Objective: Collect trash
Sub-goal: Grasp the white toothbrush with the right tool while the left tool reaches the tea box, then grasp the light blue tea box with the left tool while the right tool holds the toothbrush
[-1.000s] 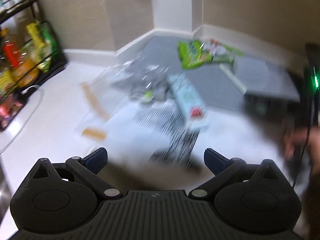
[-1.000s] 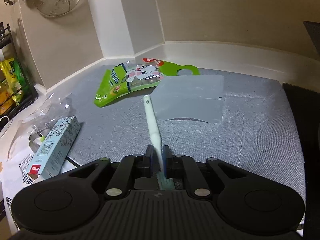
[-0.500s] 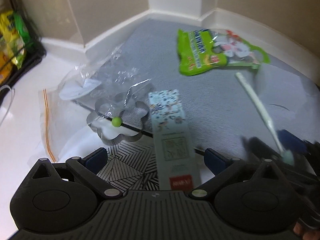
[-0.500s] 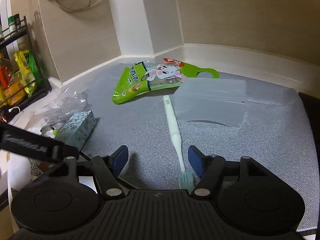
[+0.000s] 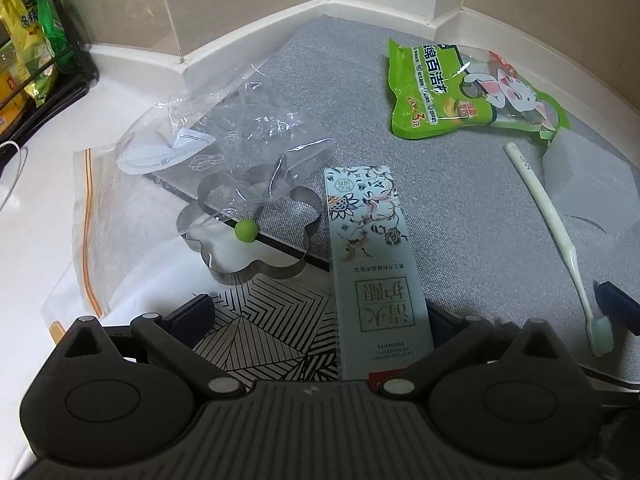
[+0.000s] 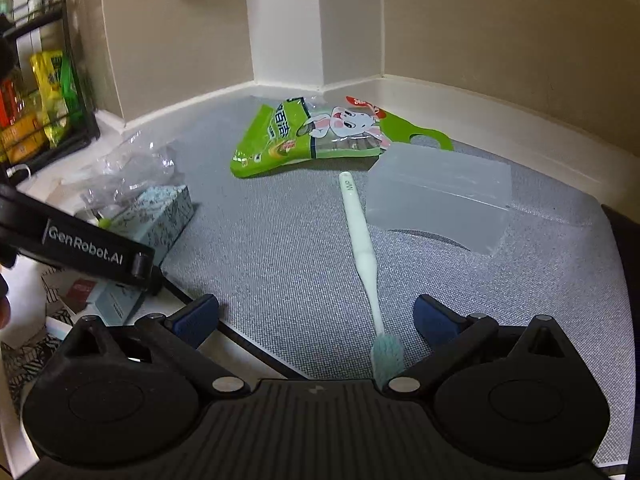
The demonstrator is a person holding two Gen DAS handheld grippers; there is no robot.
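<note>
A pale blue flowered carton [image 5: 372, 256] lies on the counter, its near end between the open jaws of my left gripper [image 5: 318, 316]; it also shows in the right wrist view [image 6: 160, 216]. A white toothbrush [image 6: 362, 252] lies on the grey mat, its green bristles between the open jaws of my right gripper [image 6: 316, 320]; nothing grips it. It shows in the left wrist view too [image 5: 556, 232]. A green snack bag [image 5: 460, 88] lies at the back. Crumpled clear plastic [image 5: 228, 136] lies left of the carton.
A metal flower-shaped cutter [image 5: 248, 236] with a green bead [image 5: 245, 230] sits beside the carton. A zip bag [image 5: 104, 224] lies at the left. A frosted plastic box [image 6: 440, 196] stands right of the toothbrush. A black rack [image 6: 44, 96] with packets stands at far left.
My right gripper opened and let go of the toothbrush, which now lies on the mat. My left gripper moved forward and down over the carton.
</note>
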